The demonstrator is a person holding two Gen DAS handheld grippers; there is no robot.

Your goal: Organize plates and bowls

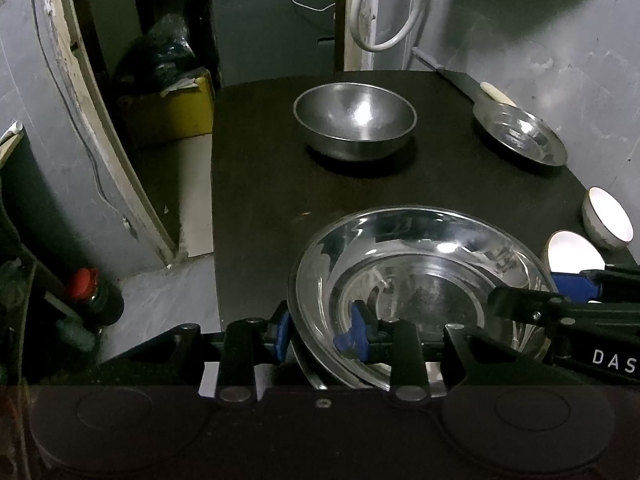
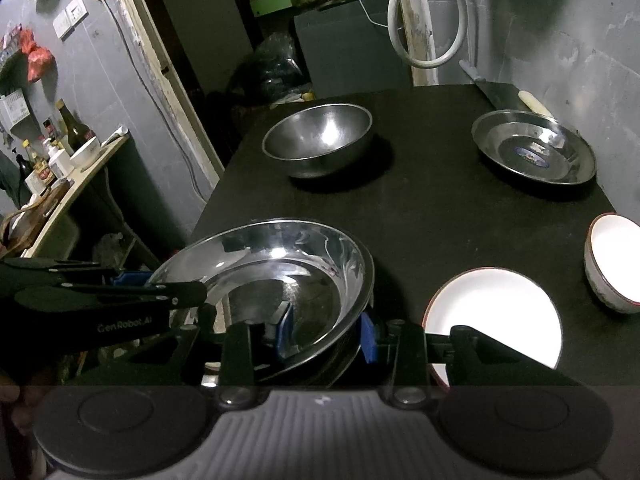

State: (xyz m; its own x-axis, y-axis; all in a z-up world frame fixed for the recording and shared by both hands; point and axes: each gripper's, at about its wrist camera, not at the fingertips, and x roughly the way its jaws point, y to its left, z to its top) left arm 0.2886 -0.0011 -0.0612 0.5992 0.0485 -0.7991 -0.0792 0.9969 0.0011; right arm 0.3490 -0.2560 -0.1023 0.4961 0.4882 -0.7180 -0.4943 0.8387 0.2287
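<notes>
Grippers are both gripping the big steel plate (image 1: 420, 280) at the tabletop's (image 2: 440, 208) near edge. The left gripper (image 1: 320, 336) is grasping its left rim; the right gripper (image 2: 326, 334) is clamping its right rim, with the plate's near edge hidden behind the fingers. A steel bowl (image 2: 318, 142) is sitting toward the far edge, and a smaller steel plate (image 2: 534, 152) near the far right corner. A white plate (image 2: 494, 316) is partly hidden by the right gripper, and a white bowl (image 2: 614, 264) is being cut off at the right edge.

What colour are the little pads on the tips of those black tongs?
Blue. The pads show best in the right wrist view, either side of the steel dish's rim.
</notes>
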